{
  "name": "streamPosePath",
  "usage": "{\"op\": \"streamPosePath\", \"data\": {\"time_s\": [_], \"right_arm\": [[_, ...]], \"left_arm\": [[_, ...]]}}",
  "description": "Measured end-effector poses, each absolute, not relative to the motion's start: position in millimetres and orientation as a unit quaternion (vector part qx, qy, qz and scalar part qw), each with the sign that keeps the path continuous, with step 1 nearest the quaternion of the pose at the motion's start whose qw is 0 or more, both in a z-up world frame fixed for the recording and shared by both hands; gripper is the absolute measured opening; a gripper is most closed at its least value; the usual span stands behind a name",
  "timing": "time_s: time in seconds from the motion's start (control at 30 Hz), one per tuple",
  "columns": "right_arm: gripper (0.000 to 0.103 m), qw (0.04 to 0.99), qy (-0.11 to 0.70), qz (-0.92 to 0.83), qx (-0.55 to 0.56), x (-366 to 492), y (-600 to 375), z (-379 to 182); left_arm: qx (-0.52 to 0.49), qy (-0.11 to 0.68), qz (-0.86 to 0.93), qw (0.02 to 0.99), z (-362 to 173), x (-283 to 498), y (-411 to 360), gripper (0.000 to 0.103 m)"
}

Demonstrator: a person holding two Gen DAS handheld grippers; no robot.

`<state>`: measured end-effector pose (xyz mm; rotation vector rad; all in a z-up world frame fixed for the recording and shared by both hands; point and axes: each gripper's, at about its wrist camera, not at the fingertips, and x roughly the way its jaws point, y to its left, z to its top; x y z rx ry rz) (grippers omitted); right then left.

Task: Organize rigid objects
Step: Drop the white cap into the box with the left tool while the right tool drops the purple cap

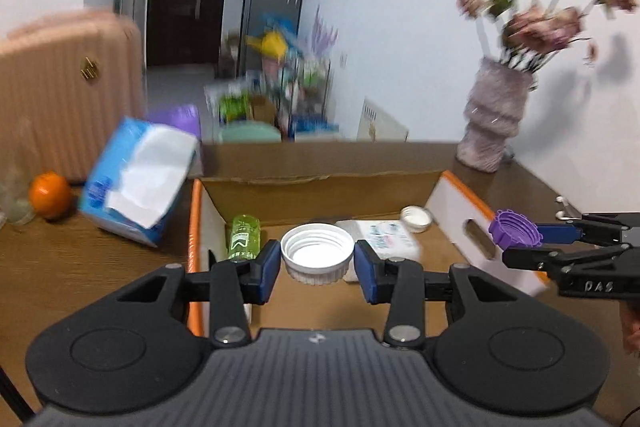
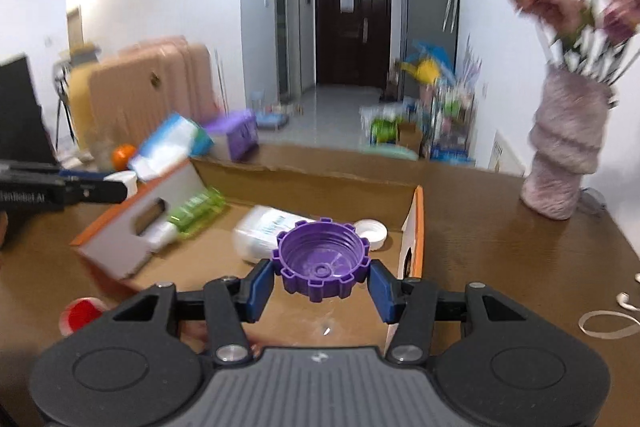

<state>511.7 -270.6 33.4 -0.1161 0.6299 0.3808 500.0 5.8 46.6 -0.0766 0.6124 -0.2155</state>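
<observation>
Your left gripper (image 1: 315, 263) clamps the white lid (image 1: 317, 253), your right gripper (image 2: 322, 281) the purple cap (image 2: 321, 263); both held mouth-up above the cardboard box (image 1: 320, 183), apparently for dropping in.

Ribbed white plastic cap (image 1: 317, 253), glossy notched purple plastic cap (image 2: 321, 264), matt brown cardboard box (image 1: 320, 183), wood-grain table (image 2: 500, 247).

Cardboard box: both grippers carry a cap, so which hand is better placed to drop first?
Left, probably. The left gripper holds the white cap over the cardboard box; the right gripper holds the purple cap near the right wall.
</observation>
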Motion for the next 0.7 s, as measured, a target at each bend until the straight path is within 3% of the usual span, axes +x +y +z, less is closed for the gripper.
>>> {"op": "streamPosePath", "data": {"time_s": [0.27, 0.4, 0.53, 0.7], "right_arm": [[0.051, 0.891, 0.392, 0.195, -0.124, 604, -235, -3], [0.053, 0.886, 0.395, 0.194, -0.144, 620, -221, -13], [0.06, 0.89, 0.392, 0.193, -0.132, 624, -221, -12], [0.062, 0.888, 0.401, 0.195, -0.116, 628, -229, -12]], "left_arm": [[-0.023, 0.36, -0.114, 0.926, 14, 601, 9, 0.041], [-0.022, 0.382, -0.114, 0.917, -3, 621, 12, 0.041], [-0.019, 0.355, -0.128, 0.926, 3, 610, 13, 0.057], [-0.009, 0.348, -0.137, 0.927, 3, 606, 2, 0.06]]}}
